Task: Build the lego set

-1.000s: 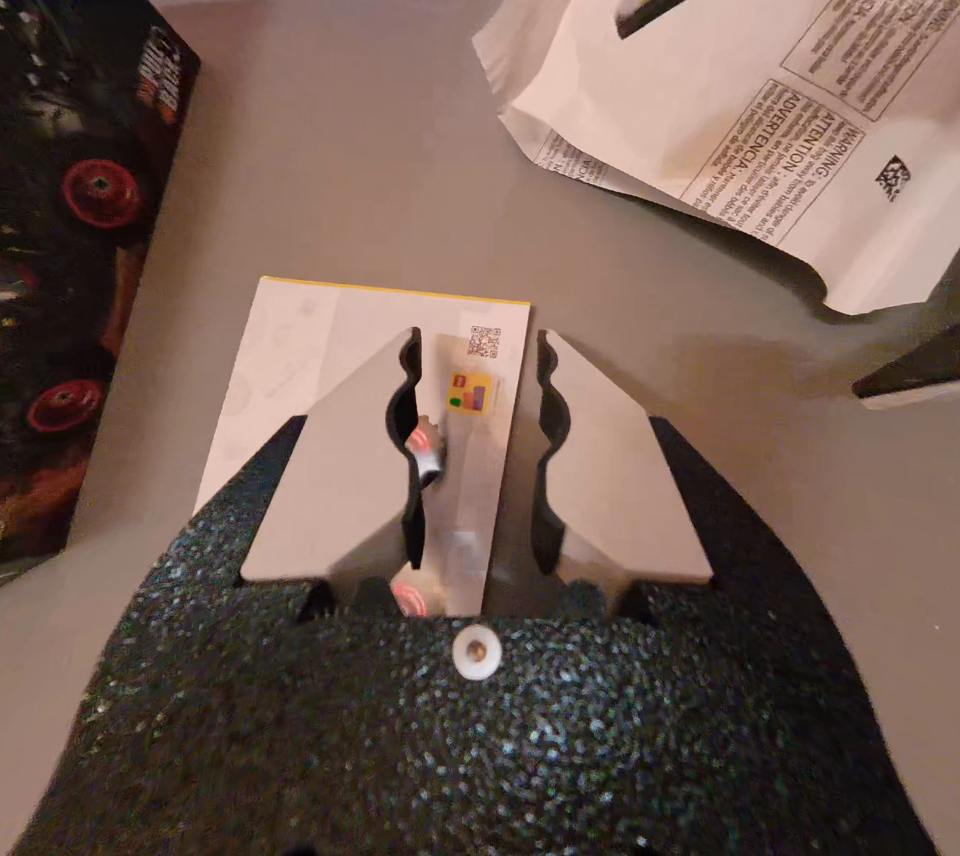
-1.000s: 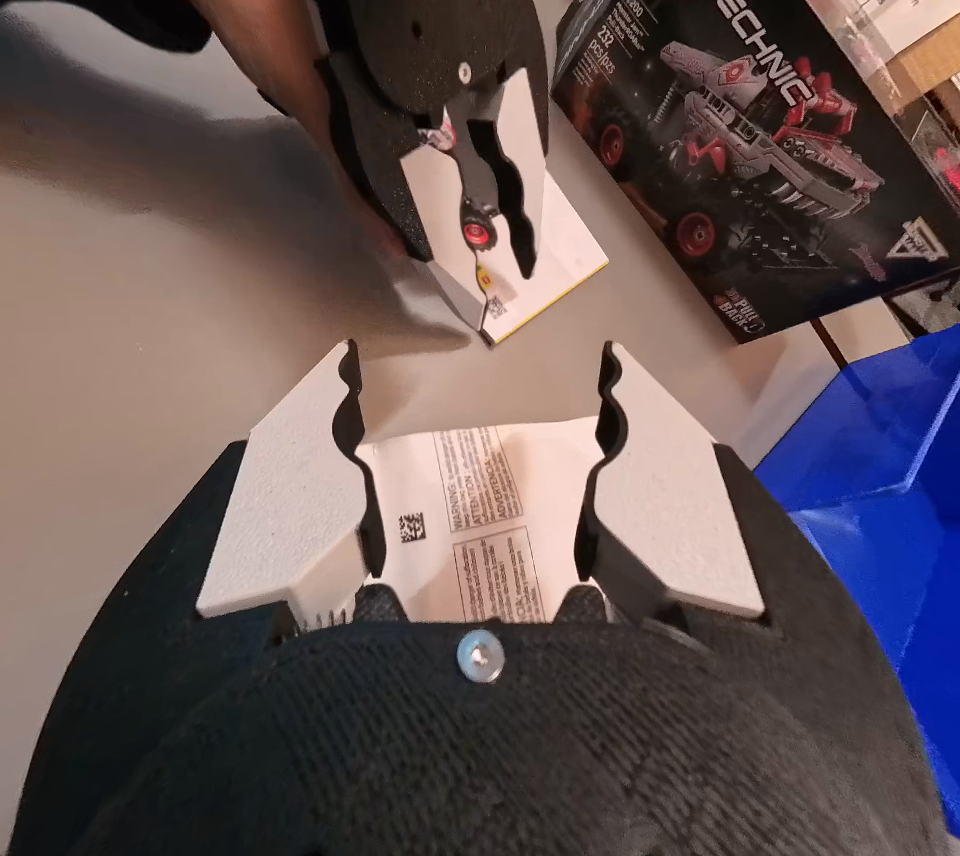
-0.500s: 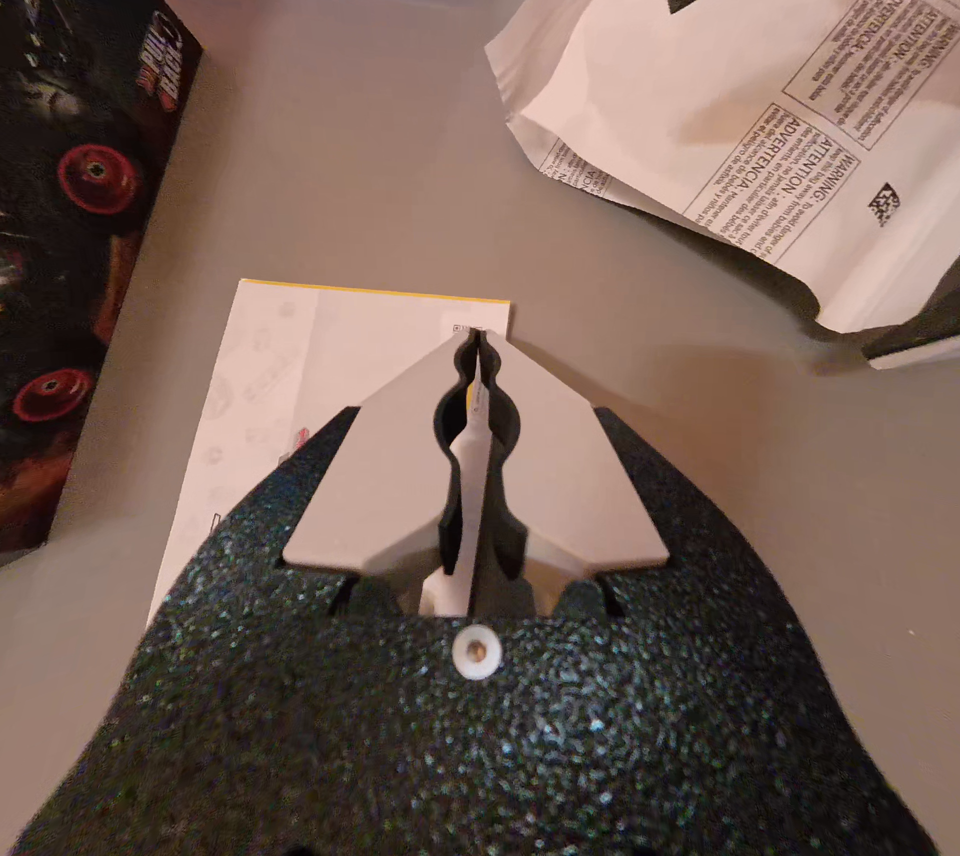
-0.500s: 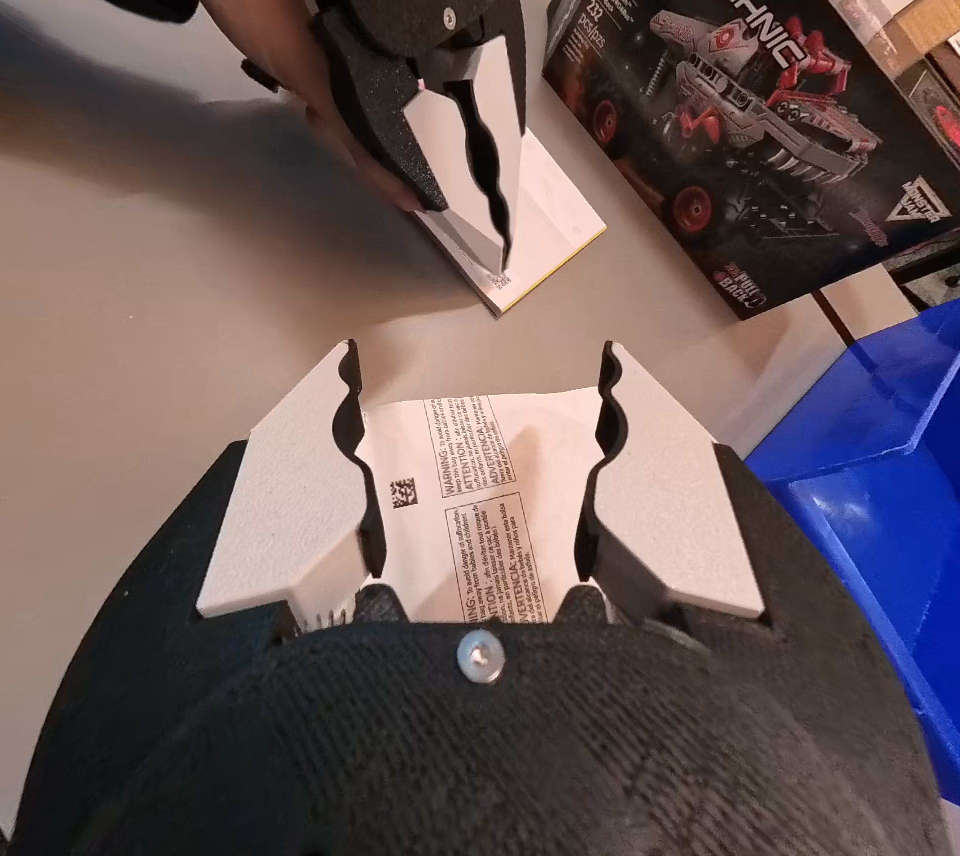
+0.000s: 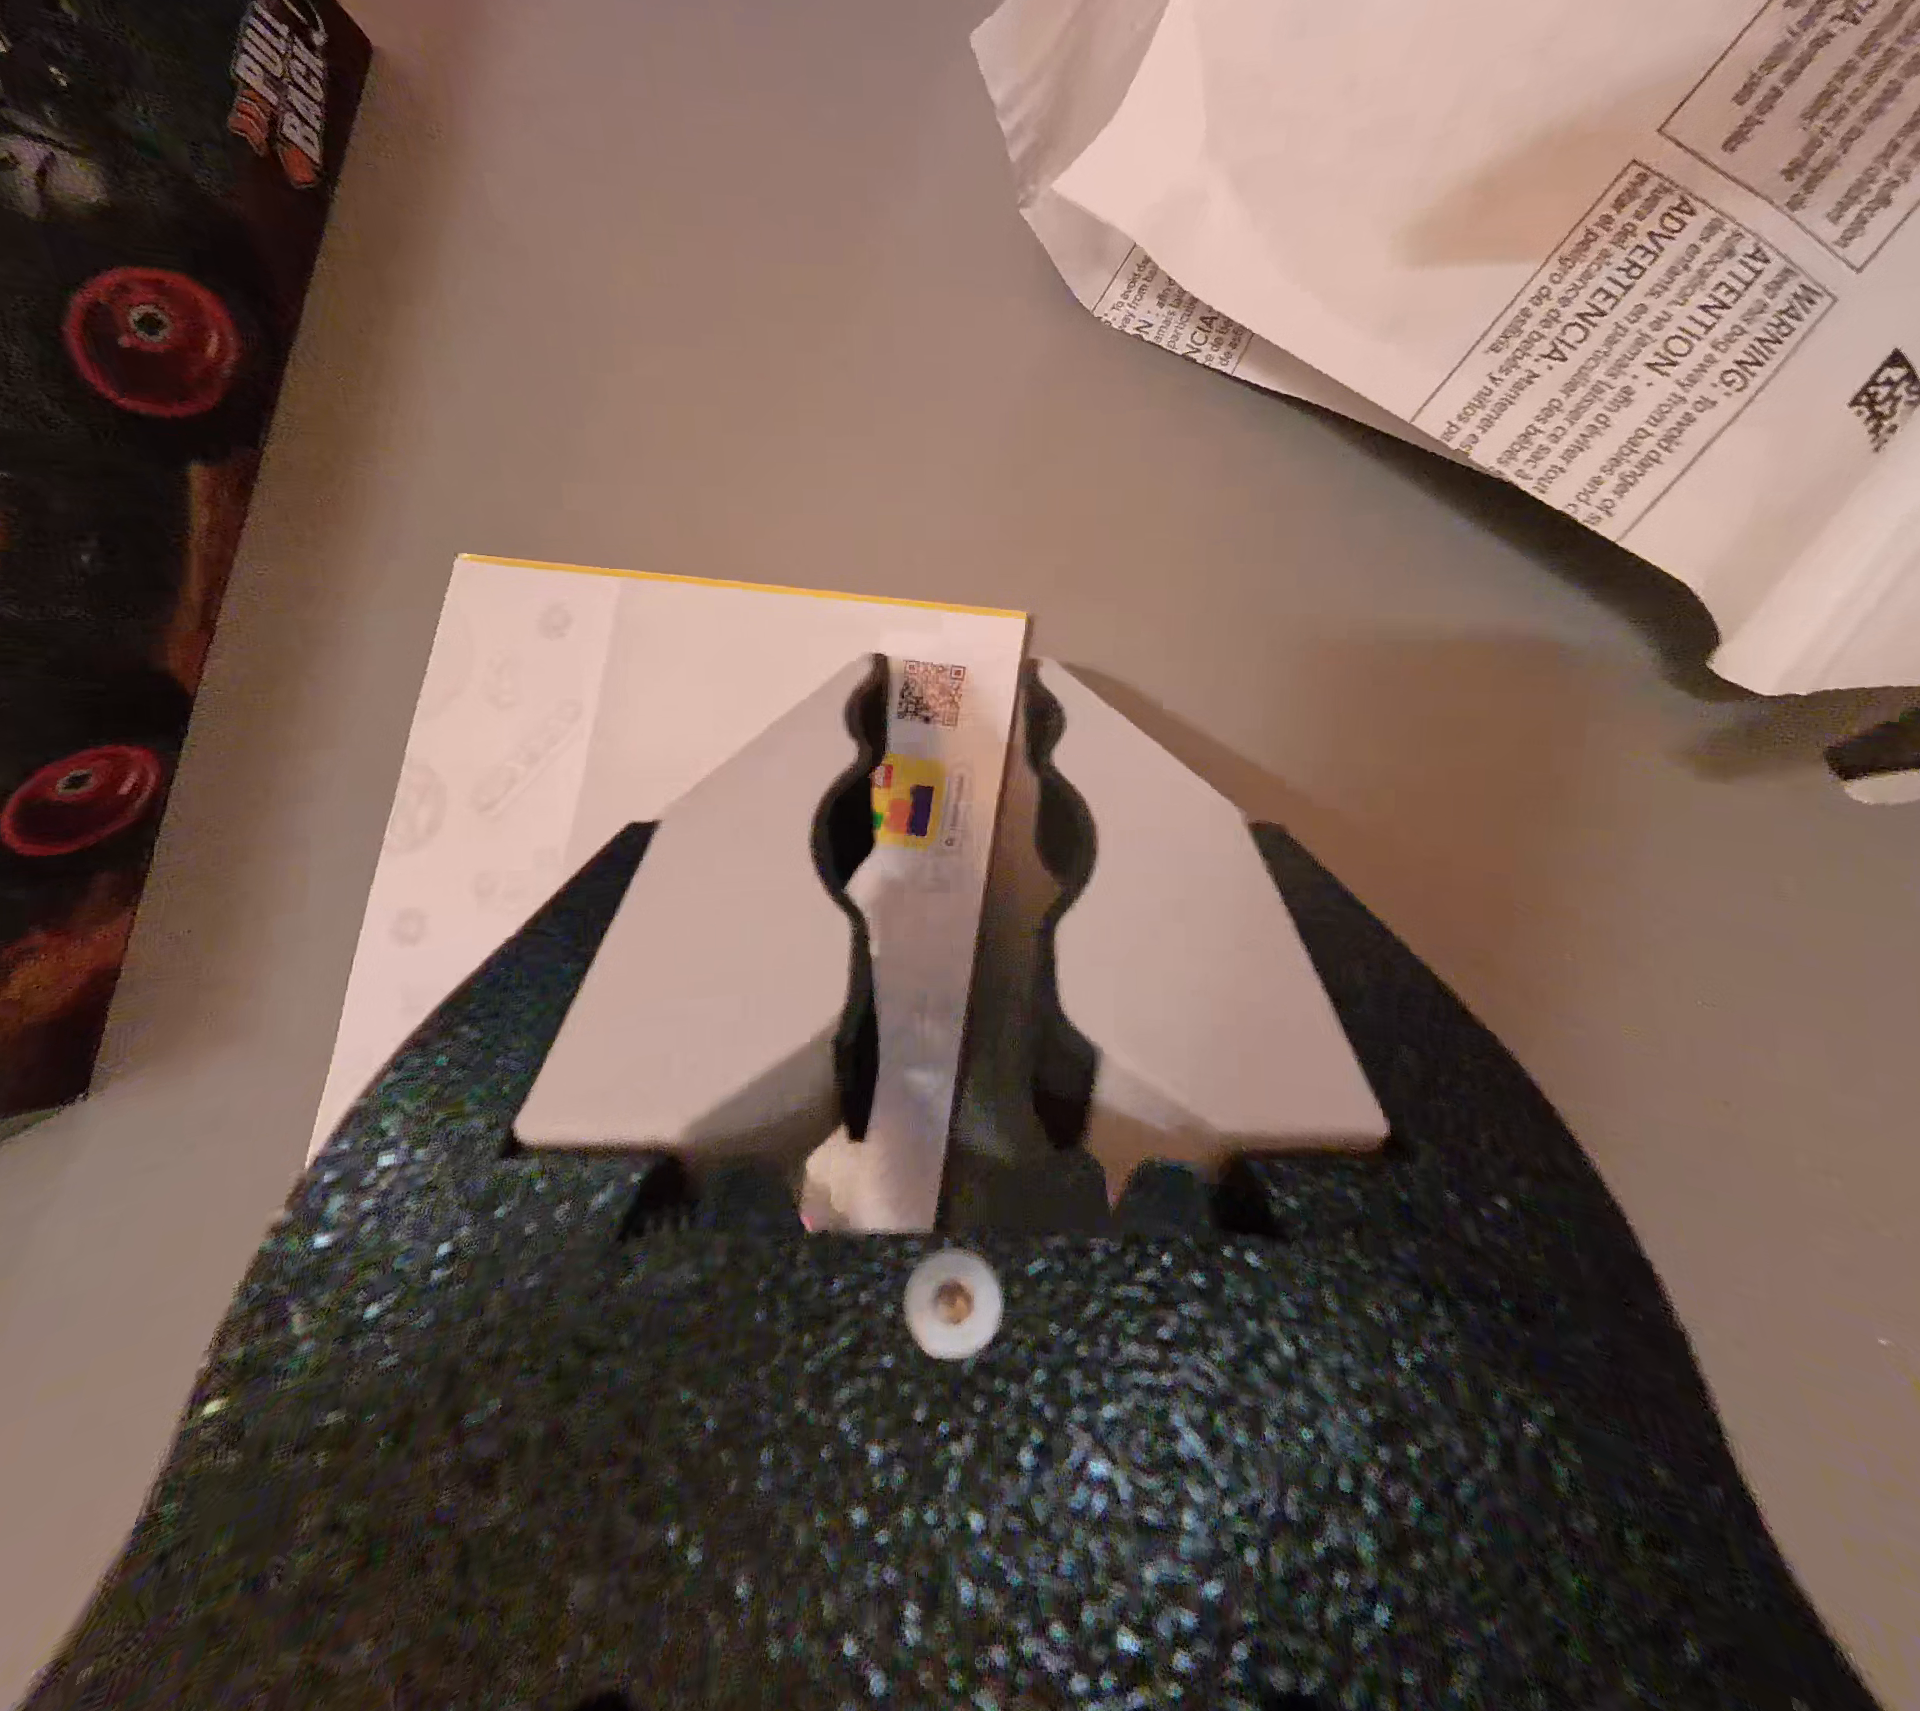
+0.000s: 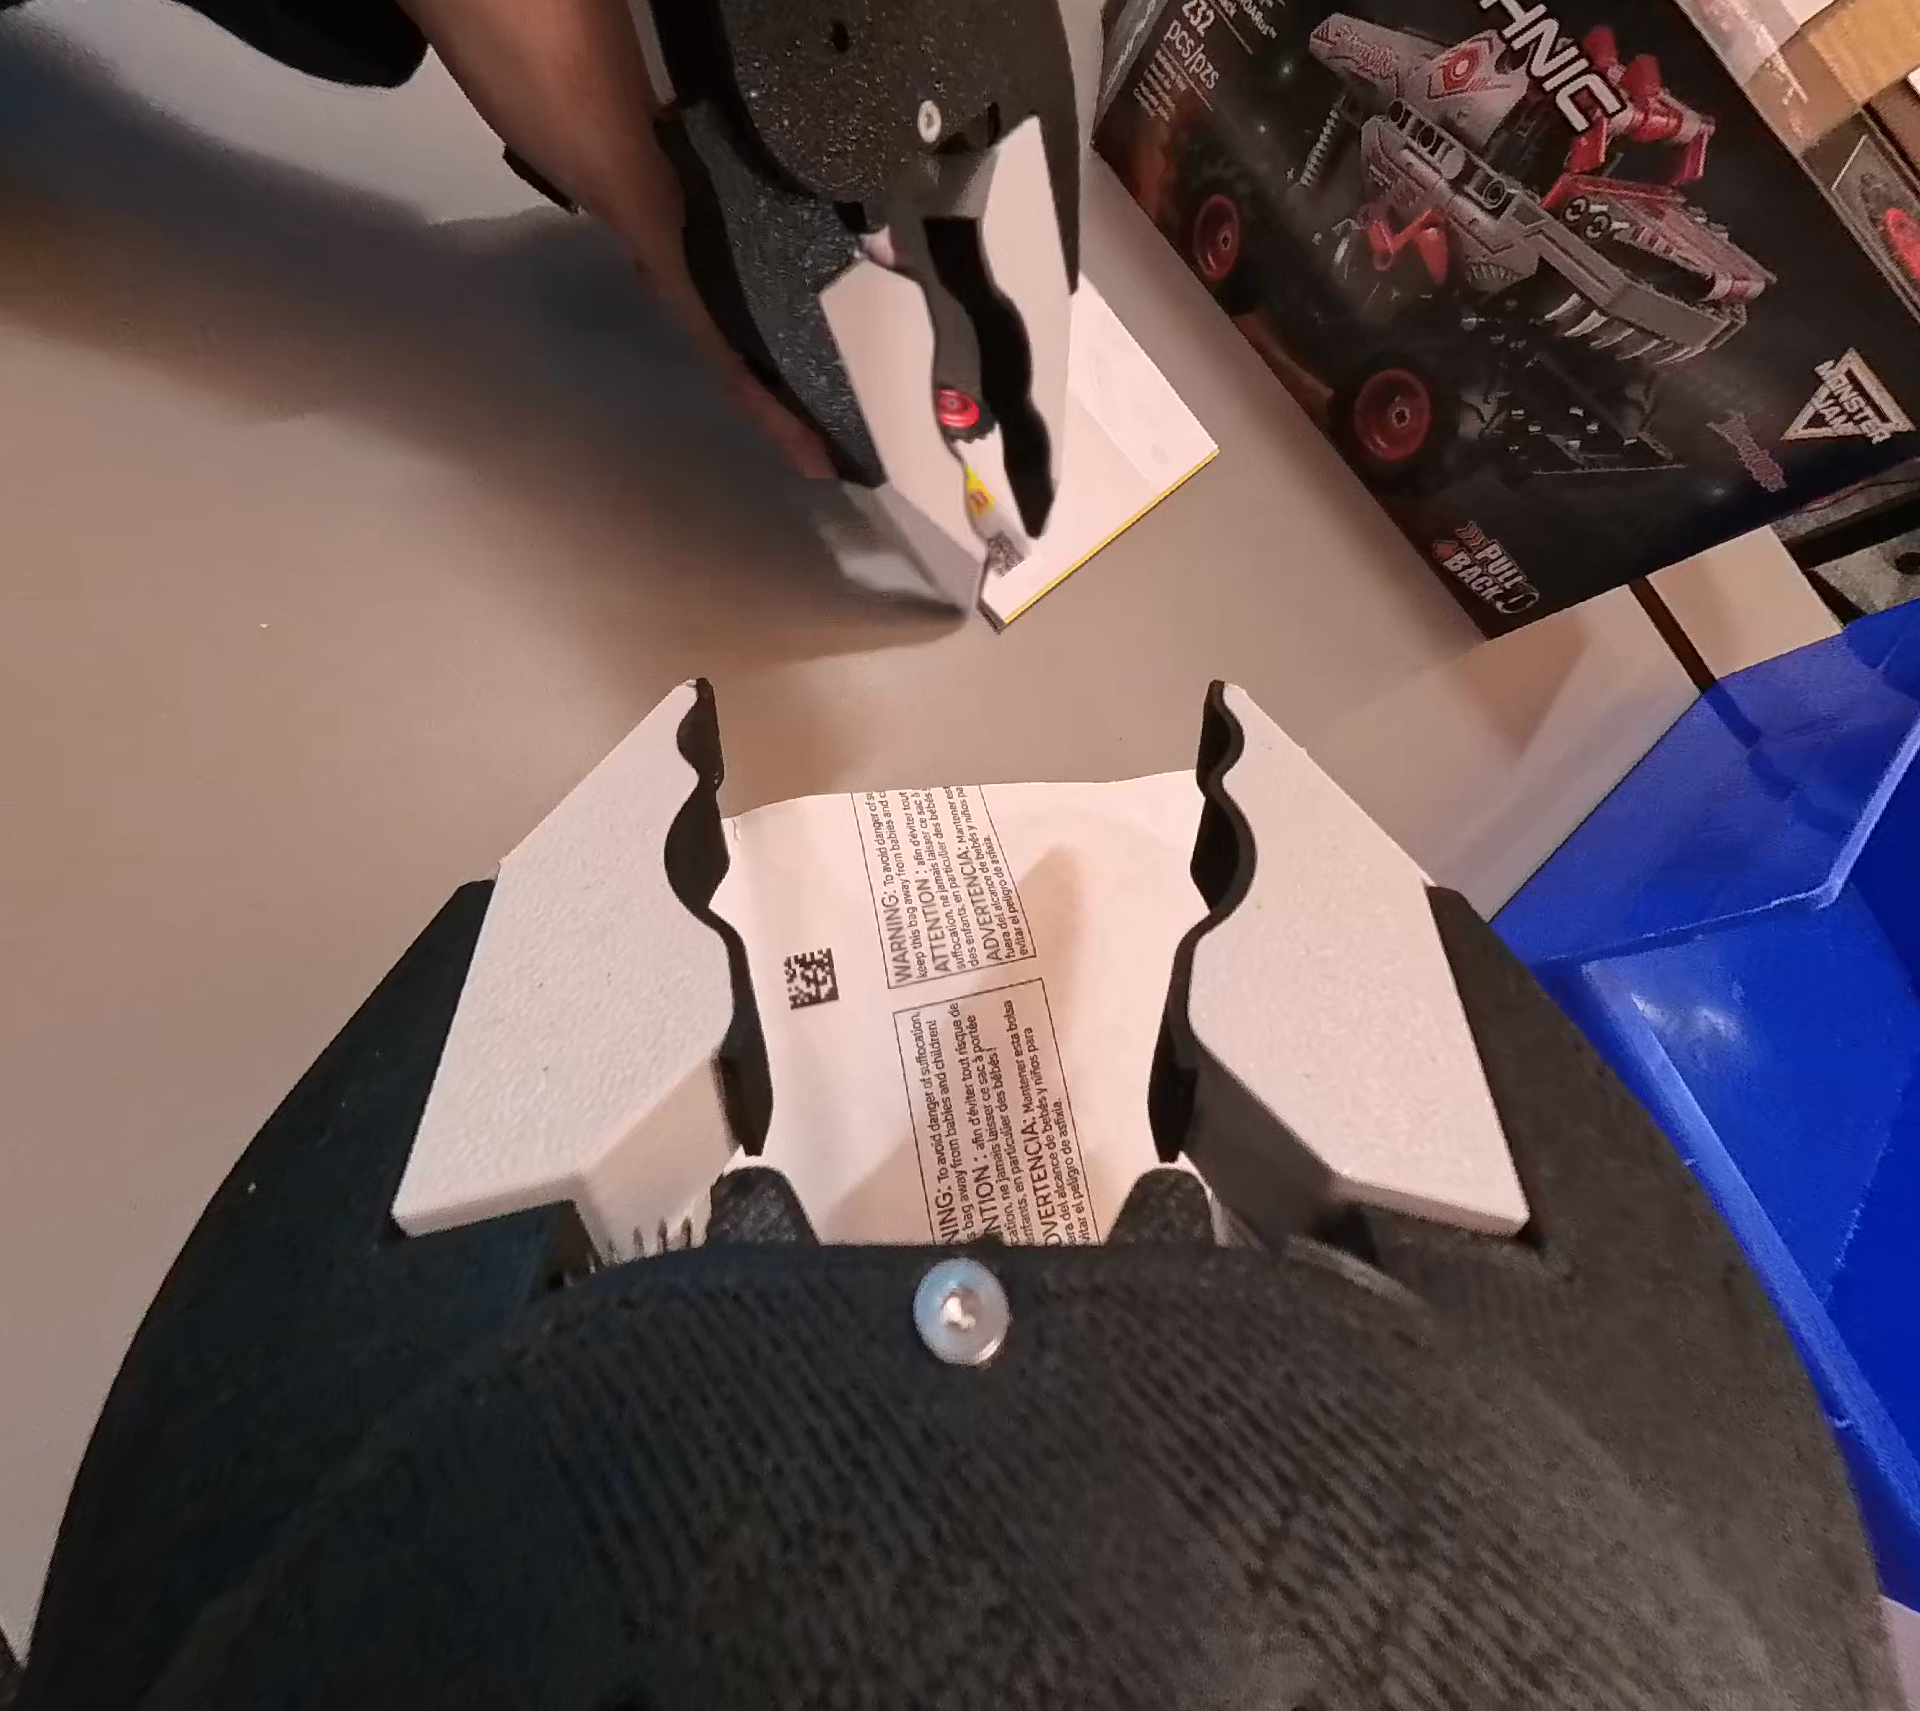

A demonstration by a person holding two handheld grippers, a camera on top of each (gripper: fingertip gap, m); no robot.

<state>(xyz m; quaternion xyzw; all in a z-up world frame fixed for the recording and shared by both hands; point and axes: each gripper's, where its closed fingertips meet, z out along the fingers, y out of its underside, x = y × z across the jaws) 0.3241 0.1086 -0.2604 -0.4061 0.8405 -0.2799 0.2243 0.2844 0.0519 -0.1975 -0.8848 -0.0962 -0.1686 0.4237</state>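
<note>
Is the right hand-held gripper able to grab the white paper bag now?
Probably yes. The right hand-held gripper is open, with the white paper bag lying directly between its two fingers and nothing over it. The left hand-held gripper is farther off, busy at the instruction booklet.

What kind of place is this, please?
Probably an indoor workroom or hobby table: a plain grey tabletop holds a toy set box, a white paper parts bag and an instruction booklet, beside a blue storage bin.
</note>
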